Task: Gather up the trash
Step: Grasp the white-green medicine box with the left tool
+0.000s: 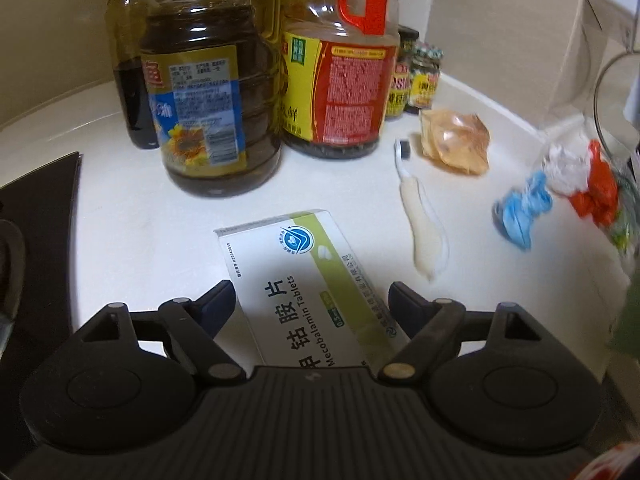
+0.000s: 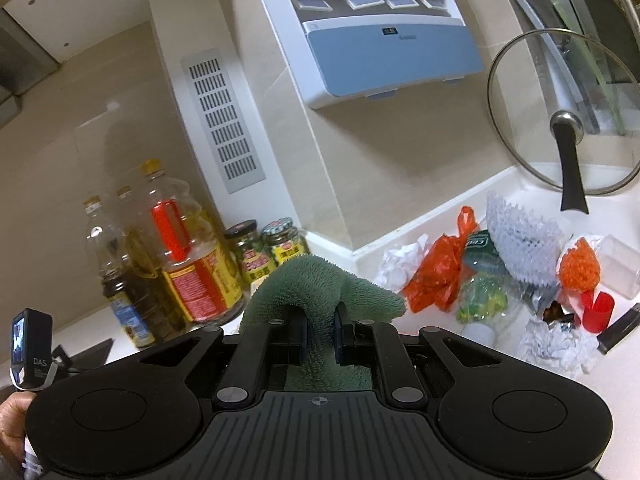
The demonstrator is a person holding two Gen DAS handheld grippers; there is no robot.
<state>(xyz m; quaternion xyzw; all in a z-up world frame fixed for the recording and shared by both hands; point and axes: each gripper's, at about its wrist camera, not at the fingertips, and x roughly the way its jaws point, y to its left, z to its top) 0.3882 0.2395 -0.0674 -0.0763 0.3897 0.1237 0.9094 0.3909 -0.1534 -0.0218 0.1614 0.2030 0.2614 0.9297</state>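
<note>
A white and green tablet box (image 1: 304, 276) lies flat on the white counter (image 1: 140, 240) between the fingers of my left gripper (image 1: 310, 296). Both fingertips (image 1: 218, 300) stand close beside its long edges without clearly pressing, so the gripper is open. My right gripper (image 2: 320, 336) is shut on a green fuzzy cloth (image 2: 316, 284) that arches over its fingers. Loose trash lies to the right: a toothbrush (image 1: 420, 220), an orange wrapper (image 1: 456, 140), a blue crumpled scrap (image 1: 520, 212), a red bag (image 2: 436, 276), white foam netting (image 2: 520, 236) and crumpled paper (image 2: 556, 348).
Oil bottles (image 1: 208, 112) and small jars (image 1: 424, 76) stand against the back wall. A black hob (image 1: 36, 220) borders the counter on the left. A glass lid (image 2: 560, 112) leans at the right, beside a red cap (image 2: 598, 312) and a lighter (image 2: 620, 332). A hand (image 2: 12, 420) shows low left.
</note>
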